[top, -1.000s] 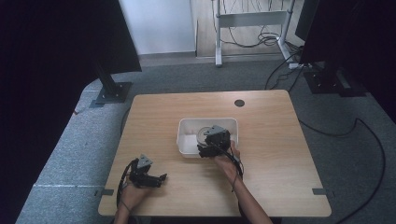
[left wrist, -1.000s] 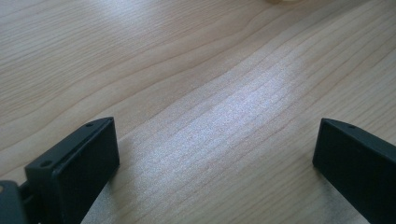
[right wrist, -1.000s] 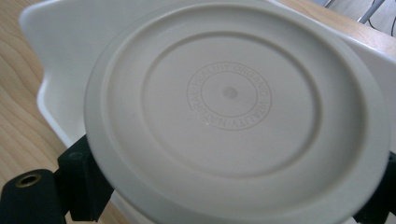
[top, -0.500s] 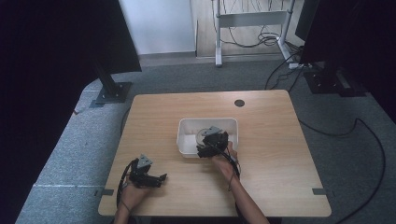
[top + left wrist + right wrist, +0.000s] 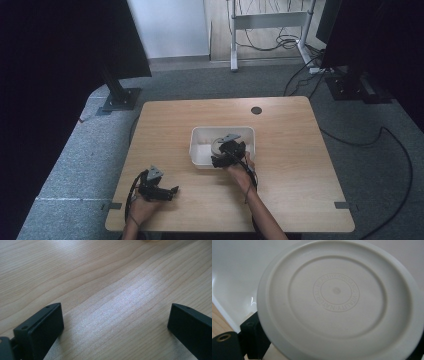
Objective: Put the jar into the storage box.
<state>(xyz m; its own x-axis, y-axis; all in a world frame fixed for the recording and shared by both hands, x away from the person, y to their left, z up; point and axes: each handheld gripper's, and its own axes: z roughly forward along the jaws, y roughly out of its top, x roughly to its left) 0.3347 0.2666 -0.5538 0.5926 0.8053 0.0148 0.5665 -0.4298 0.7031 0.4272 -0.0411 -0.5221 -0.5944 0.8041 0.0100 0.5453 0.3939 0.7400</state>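
My right gripper (image 5: 220,156) is shut on a white round dish (image 5: 337,297), gripping it by its rim. Its embossed round face is turned towards the right gripper view's camera. The dish (image 5: 216,145) hangs inside a white rectangular bin (image 5: 200,137) in the middle of the table. The bin's pale inner wall (image 5: 237,270) shows behind the dish. My left gripper (image 5: 172,190) rests low on the wooden table near the front left. It is open, and its black fingers (image 5: 42,327) stand wide apart with bare wood between them.
The wooden table (image 5: 300,165) has a round cable hole (image 5: 256,110) at the back. Black monitor stands (image 5: 120,97) and a white desk frame (image 5: 265,22) with cables stand on the grey carpet beyond the table.
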